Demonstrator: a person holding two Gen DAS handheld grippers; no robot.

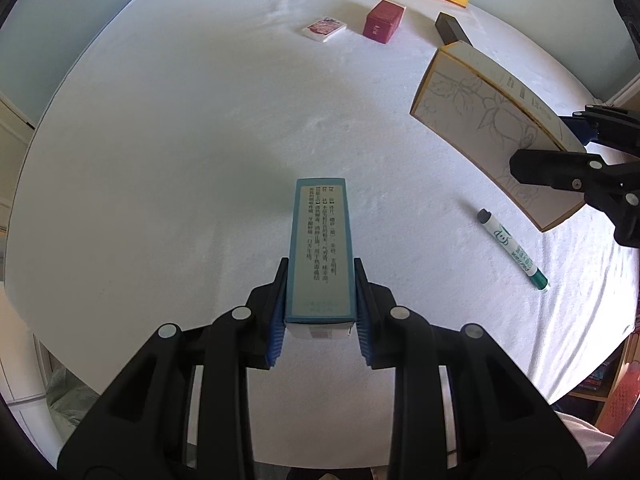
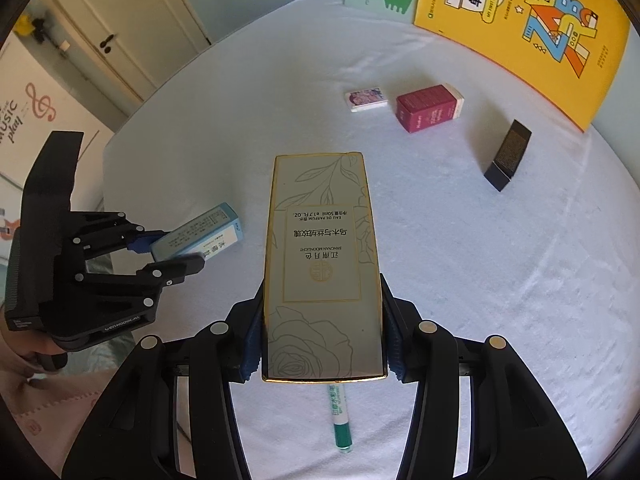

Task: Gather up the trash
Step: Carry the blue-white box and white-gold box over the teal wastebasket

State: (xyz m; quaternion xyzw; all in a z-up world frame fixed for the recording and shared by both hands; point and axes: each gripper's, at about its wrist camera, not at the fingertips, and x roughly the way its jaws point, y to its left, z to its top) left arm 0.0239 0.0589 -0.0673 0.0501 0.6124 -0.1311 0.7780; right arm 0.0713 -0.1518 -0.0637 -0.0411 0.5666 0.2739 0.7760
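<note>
A home, likely a child's room: a white-sheeted bed (image 2: 460,240), children's picture books (image 2: 520,32) propped against the wall, a white door (image 2: 120,28), and a music poster (image 2: 28,116).

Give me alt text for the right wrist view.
The right gripper jaws clamp a tall cream perfume box with gold edging above a white cloth-covered table. At left, the left gripper holds a slim blue medicine box.
</note>
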